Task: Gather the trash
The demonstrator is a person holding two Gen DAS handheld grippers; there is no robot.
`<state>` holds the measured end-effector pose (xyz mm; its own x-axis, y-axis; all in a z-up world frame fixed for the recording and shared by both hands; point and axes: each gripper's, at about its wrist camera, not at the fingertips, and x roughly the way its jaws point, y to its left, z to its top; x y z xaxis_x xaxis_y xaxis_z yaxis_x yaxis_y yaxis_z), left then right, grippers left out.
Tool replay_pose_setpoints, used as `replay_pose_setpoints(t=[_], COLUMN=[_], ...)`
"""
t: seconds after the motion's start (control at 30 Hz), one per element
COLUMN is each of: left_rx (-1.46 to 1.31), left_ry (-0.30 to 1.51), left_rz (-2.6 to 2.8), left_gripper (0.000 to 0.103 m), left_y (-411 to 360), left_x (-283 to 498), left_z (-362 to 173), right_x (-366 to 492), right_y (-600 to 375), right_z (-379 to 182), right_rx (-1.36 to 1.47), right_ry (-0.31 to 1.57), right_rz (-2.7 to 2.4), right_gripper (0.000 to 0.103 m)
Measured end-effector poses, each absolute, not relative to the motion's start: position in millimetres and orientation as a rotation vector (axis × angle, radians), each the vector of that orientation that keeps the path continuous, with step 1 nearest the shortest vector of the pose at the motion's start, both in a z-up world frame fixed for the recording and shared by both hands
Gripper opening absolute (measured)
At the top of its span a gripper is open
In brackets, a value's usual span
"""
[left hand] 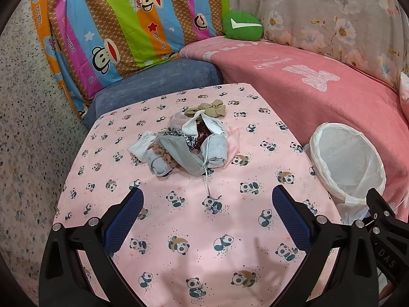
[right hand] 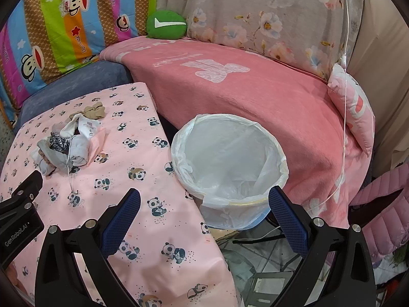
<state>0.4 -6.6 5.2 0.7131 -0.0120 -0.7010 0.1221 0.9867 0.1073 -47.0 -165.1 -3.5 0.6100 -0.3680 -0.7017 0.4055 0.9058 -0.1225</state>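
A heap of small cloth items [left hand: 189, 143], grey, white, tan and leopard-print, lies in the middle of the table with the pink panda cloth [left hand: 194, 230]. It also shows in the right wrist view [right hand: 69, 143] at the left. A trash bin lined with a white plastic bag [right hand: 230, 168] stands beside the table's right edge; it also shows in the left wrist view [left hand: 347, 163]. My left gripper [left hand: 207, 199] is open and empty, above the table in front of the heap. My right gripper [right hand: 204, 199] is open and empty, over the table edge and the bin's near rim.
A sofa with a pink blanket [right hand: 242, 81] lies behind the bin, with a green cushion [right hand: 166, 24], a striped cartoon quilt [left hand: 122, 25] and a floral cover [right hand: 268, 12]. A blue cushion [left hand: 158, 84] sits behind the table. A thin white cable [right hand: 345, 76] hangs at the right.
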Motion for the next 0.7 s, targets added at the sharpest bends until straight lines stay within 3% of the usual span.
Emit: replay_pose_setpoints(t=[0.7], left_rx=[0.158], left_ry=[0.762], left_rz=[-0.099], left_gripper=[0.096], left_y=[-10.8], left_x=[-3.5], left_z=[4.1], right_x=[-51.2], right_y=[-168.2], right_z=[-0.6], right_rx=[0.062], right_ry=[0.79], right_rz=[-0.452], right_gripper=[0.098])
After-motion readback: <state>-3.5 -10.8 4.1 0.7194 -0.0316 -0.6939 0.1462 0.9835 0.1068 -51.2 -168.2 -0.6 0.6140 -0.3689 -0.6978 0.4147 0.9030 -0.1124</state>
